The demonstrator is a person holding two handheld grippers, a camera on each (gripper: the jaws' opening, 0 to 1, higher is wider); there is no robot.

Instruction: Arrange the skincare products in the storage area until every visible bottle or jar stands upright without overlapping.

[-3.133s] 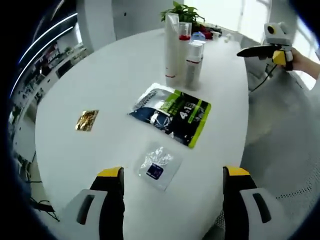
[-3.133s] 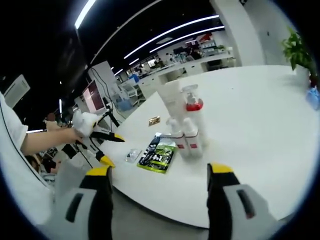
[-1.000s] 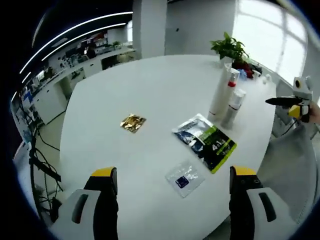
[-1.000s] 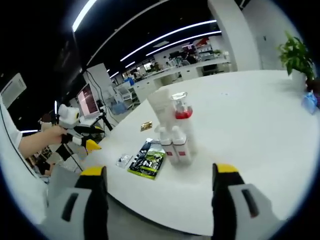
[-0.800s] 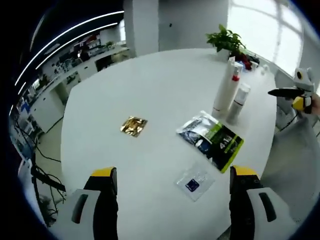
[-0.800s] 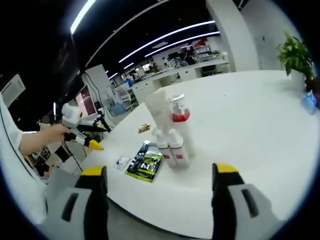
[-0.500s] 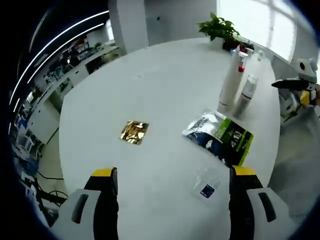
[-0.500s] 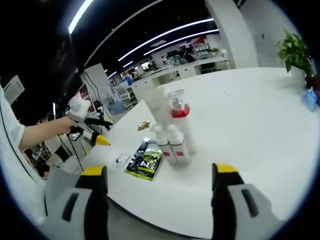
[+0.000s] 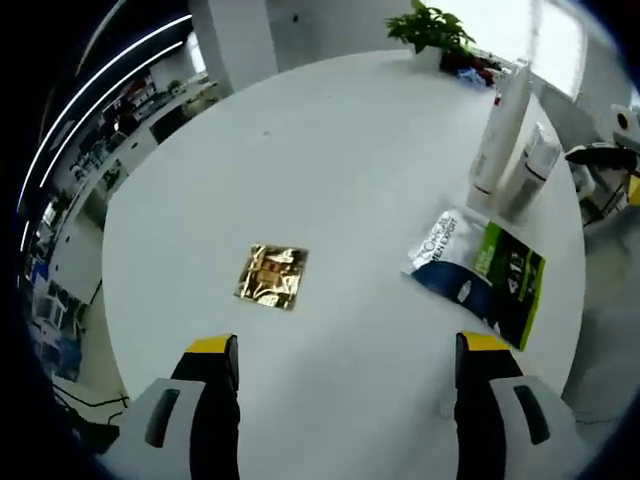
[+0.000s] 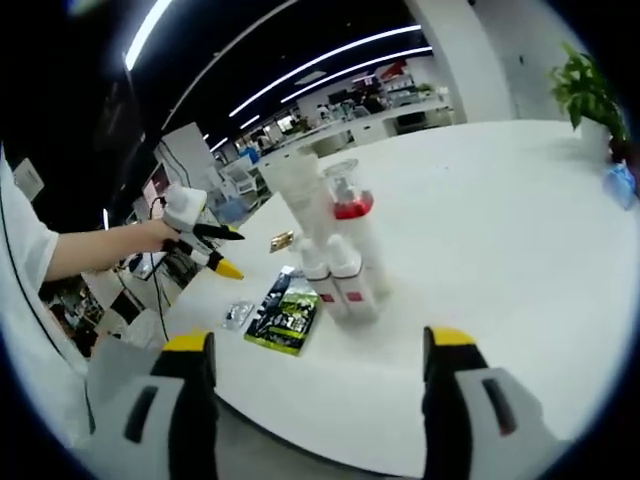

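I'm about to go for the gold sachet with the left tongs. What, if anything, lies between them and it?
Nothing visible. In the left gripper view, bare white table separates the open left tongs from the gold sachet; the green pouch lies off to the side.

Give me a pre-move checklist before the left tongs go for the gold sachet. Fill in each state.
1. Left tongs open and holding nothing: ok, the jaws stand wide apart.
2. Right tongs open and holding nothing: ok.
3. Flat gold foil sachet has bare table around it: ok, it lies alone on the round white table.
4. White bottles with red bands upright: ok, standing close together.
5. Bottles touching each other: cannot tell.
6. Green and dark blue flat pouch apart from the bottles: ok in the left gripper view, though close to their bases.
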